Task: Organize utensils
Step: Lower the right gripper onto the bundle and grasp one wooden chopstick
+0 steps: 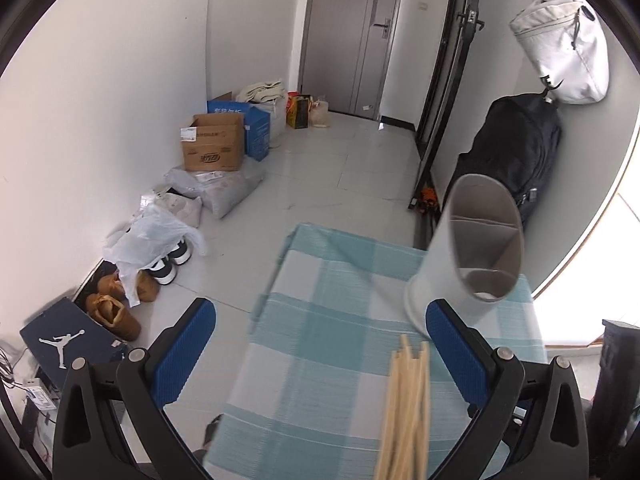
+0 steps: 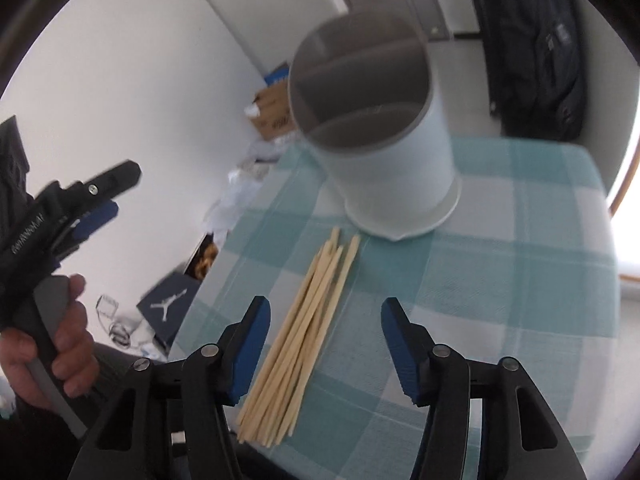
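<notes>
Right tongs [image 2: 324,344] wide, empty; chopsticks [image 2: 304,332] lie bundled on cloth between and ahead of pads. Left tongs [image 1: 320,352] wide, empty. Holder [image 2: 372,128] beyond bundle, upright. Sticks likely light, stiff, prone to roll; grip mid-bundle, squarely.

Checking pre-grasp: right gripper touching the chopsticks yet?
Apart. Right wrist view: right gripper is open, cloth showing between both pads and the chopsticks.
</notes>
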`<action>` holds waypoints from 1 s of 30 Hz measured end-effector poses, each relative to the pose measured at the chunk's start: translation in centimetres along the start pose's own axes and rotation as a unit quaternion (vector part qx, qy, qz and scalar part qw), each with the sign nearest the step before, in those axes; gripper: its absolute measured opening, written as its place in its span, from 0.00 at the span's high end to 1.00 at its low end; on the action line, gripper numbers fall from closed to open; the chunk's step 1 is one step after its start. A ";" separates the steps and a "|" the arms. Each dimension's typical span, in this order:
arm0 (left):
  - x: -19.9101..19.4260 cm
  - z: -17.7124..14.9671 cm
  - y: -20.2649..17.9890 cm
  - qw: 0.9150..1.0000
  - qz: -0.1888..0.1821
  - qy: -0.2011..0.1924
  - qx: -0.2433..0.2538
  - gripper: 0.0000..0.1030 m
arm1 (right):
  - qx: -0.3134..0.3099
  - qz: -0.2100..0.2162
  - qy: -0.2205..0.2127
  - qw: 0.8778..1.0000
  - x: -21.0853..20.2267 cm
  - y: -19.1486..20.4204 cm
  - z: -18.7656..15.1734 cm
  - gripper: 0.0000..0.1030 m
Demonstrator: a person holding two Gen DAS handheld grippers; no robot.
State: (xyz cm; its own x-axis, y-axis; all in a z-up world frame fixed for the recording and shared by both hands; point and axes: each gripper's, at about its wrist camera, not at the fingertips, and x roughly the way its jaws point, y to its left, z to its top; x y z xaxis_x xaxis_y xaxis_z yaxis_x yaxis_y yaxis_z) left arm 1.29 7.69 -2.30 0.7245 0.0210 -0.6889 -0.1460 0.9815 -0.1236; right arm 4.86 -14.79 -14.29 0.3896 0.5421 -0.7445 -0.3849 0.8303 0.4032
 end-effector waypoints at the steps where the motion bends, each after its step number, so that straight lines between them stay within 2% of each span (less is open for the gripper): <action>1: 0.1 0.0 0.2 1.000 0.003 0.002 0.002 0.01 | 0.001 -0.006 0.012 1.000 0.8 0.1 0.2 0.47; 5: 0.6 0.0 1.1 1.000 0.003 0.014 -0.003 0.01 | 0.012 -0.032 0.043 0.999 3.3 -0.1 1.0 0.58; 7: 0.8 0.1 1.5 1.000 0.001 0.021 -0.010 0.01 | 0.008 -0.066 0.064 0.996 4.5 -0.1 1.4 0.71; 10: 0.8 0.0 2.0 1.000 -0.003 0.027 -0.015 0.01 | -0.003 -0.102 0.087 0.991 5.8 0.0 1.7 0.74; 18: 0.6 0.2 3.1 0.999 -0.009 0.029 -0.027 0.01 | -0.020 -0.120 0.108 0.987 7.3 1.4 2.1 0.72; 23: 0.7 0.2 3.6 0.999 -0.016 0.034 -0.037 0.01 | -0.061 -0.148 0.116 0.980 7.9 2.5 1.9 0.72; 26: 0.7 0.1 3.7 0.998 -0.018 0.037 -0.040 0.01 | -0.062 -0.150 0.121 0.979 7.8 2.7 1.8 0.77; 28: 0.7 0.1 3.7 0.998 -0.016 0.038 -0.038 0.01 | -0.059 -0.158 0.127 0.977 7.7 2.5 1.6 0.92; 29: 0.7 0.0 3.7 0.998 -0.015 0.037 -0.037 0.01 | -0.062 -0.168 0.132 0.975 7.8 2.4 1.5 0.96; 30: 0.6 0.0 3.7 0.998 -0.016 0.038 -0.037 0.01 | -0.062 -0.168 0.133 0.975 7.4 2.3 1.4 0.96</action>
State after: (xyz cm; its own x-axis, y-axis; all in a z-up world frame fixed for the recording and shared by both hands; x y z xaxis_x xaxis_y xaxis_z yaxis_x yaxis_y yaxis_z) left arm 1.19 11.35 -3.22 0.6771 -0.0278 -0.7354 -0.1745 0.9647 -0.1971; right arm 8.05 -8.73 -18.10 0.2864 0.1760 -0.9418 -0.3769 0.9244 0.0581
